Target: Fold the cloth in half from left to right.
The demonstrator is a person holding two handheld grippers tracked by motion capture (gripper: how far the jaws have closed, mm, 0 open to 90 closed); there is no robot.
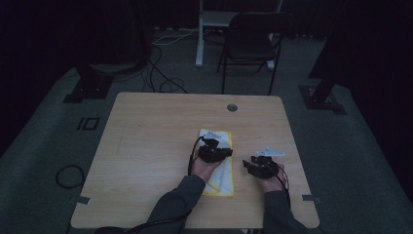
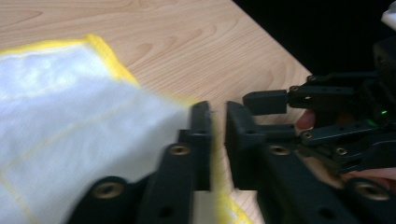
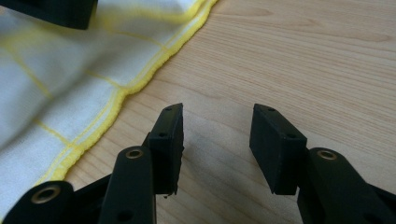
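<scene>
A white cloth with yellow edging lies folded on the wooden table, right of centre. My left gripper hovers over the cloth, pointing right. In the left gripper view its jaws stand a narrow gap apart above the cloth's yellow edge, with nothing pinched between the pads. My right gripper rests just right of the cloth. In the right gripper view it is open over bare wood, with the cloth's edge to its left. The right gripper also appears close by in the left gripper view.
A black folding chair and a white desk leg stand beyond the table's far edge. Cables run across the floor. A round grommet hole sits near the far edge. Bare wood lies left of the cloth.
</scene>
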